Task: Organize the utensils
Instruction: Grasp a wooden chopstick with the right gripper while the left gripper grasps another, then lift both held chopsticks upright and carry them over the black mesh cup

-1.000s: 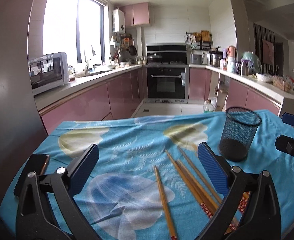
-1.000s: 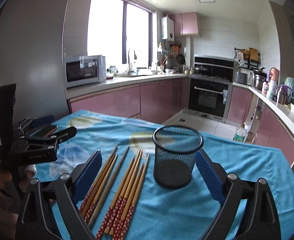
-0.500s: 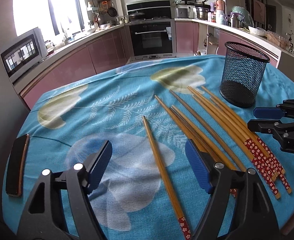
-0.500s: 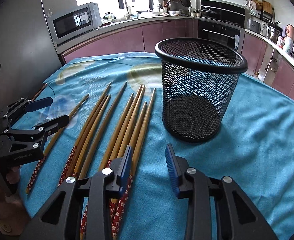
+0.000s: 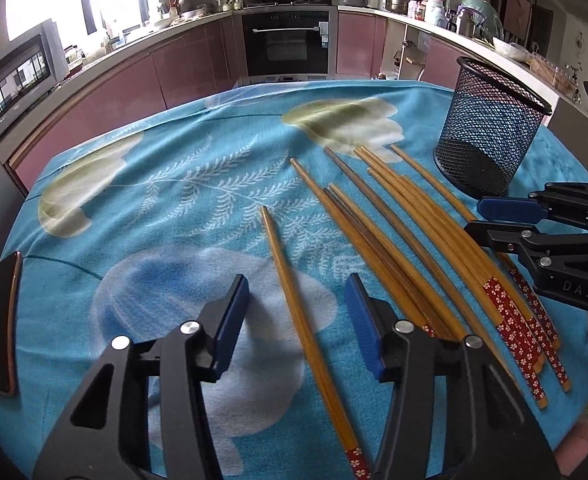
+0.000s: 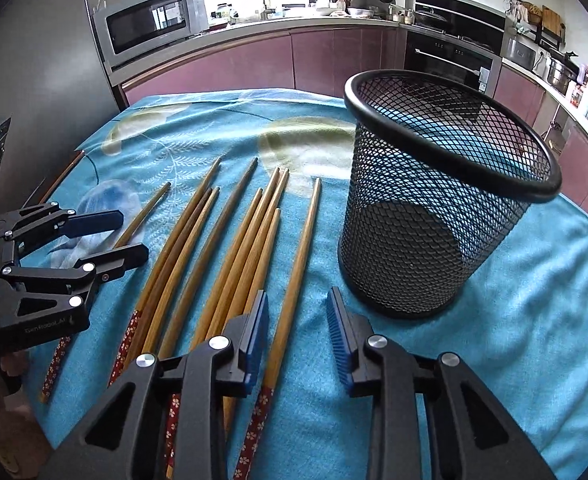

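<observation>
Several wooden chopsticks (image 5: 414,240) with red flowered ends lie side by side on the blue tablecloth (image 5: 174,184). One single chopstick (image 5: 280,256) lies apart on their left. My left gripper (image 5: 296,296) straddles it, jaws closing, pads clear of the wood. In the right wrist view my right gripper (image 6: 297,312) straddles the rightmost chopstick (image 6: 304,240), its jaws also closing without touching it. The black mesh cup (image 6: 434,208) stands upright and empty just right of the chopsticks (image 6: 222,248). Each gripper appears in the other's view: left gripper (image 6: 106,236), right gripper (image 5: 490,216).
A dark phone (image 5: 2,320) lies at the table's left edge. The mesh cup (image 5: 490,132) stands far right of my left gripper. Behind the table run pink kitchen cabinets, with a microwave (image 6: 150,28) and a built-in oven (image 5: 286,40).
Both grippers have sunk toward the table and tipped downward. Their jaws have narrowed from wide open. Each now has one chopstick between its fingers.
</observation>
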